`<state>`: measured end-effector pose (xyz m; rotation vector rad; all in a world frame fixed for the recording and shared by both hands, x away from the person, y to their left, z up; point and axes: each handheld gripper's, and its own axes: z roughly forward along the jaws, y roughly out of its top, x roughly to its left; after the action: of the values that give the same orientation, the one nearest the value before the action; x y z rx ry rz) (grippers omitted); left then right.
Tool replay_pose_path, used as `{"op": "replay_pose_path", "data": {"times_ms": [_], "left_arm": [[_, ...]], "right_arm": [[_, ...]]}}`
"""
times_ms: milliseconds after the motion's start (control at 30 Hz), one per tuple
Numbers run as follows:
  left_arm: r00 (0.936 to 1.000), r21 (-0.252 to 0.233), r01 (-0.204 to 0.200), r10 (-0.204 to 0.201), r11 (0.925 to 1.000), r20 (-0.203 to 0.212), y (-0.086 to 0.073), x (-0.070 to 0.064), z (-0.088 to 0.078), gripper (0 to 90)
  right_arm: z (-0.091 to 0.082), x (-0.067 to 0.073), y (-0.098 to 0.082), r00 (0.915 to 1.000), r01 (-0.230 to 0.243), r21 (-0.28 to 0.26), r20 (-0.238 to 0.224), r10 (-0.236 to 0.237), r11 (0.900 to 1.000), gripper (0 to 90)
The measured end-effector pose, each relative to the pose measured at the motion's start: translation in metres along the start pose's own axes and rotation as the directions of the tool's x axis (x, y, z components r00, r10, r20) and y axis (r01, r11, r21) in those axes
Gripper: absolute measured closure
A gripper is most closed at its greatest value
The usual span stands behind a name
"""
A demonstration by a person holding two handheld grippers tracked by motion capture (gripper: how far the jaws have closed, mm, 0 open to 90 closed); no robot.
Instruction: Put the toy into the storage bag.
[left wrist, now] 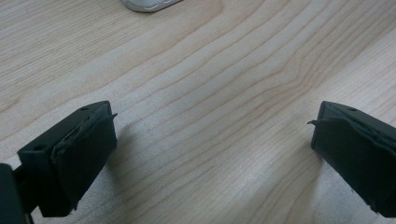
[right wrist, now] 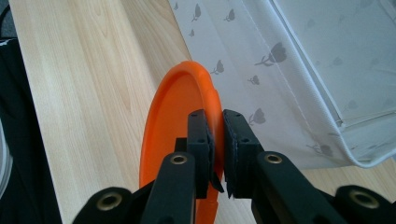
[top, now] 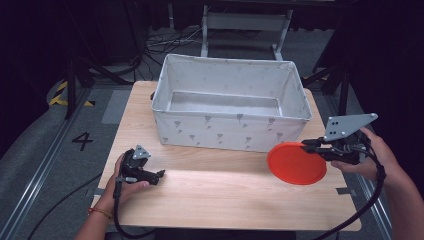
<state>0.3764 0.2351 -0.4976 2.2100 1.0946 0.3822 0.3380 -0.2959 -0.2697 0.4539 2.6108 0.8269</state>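
The wooden counter (top: 220,190) is carrying a white fabric bin (top: 230,102) at upper centre. At lower right of the high view, the right gripper (top: 307,146) is clamping its jaws on an orange disc's (top: 295,164) rim, holding it just beside the bin. At lower left, the left gripper (top: 159,175) is resting with jaws spread wide, gripping nothing.

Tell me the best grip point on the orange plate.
Its thin raised rim. The orange plate is flat and wide, so only the edge fits between jaws. The right gripper pinches the rim on the side facing the person's right hand; coming in edge-on from there looks best.
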Motion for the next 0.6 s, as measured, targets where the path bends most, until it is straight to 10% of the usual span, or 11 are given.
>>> {"op": "replay_pose_path", "data": {"times_ms": [600], "left_arm": [[1.0000, 0.000, 0.000, 0.000, 1.0000, 0.000, 0.000, 0.000, 0.000, 0.5]], "right_arm": [[-0.027, -0.020, 0.025, 0.9978, 0.066, -0.009, -0.004, -0.067, 0.998, 82.4]]}}
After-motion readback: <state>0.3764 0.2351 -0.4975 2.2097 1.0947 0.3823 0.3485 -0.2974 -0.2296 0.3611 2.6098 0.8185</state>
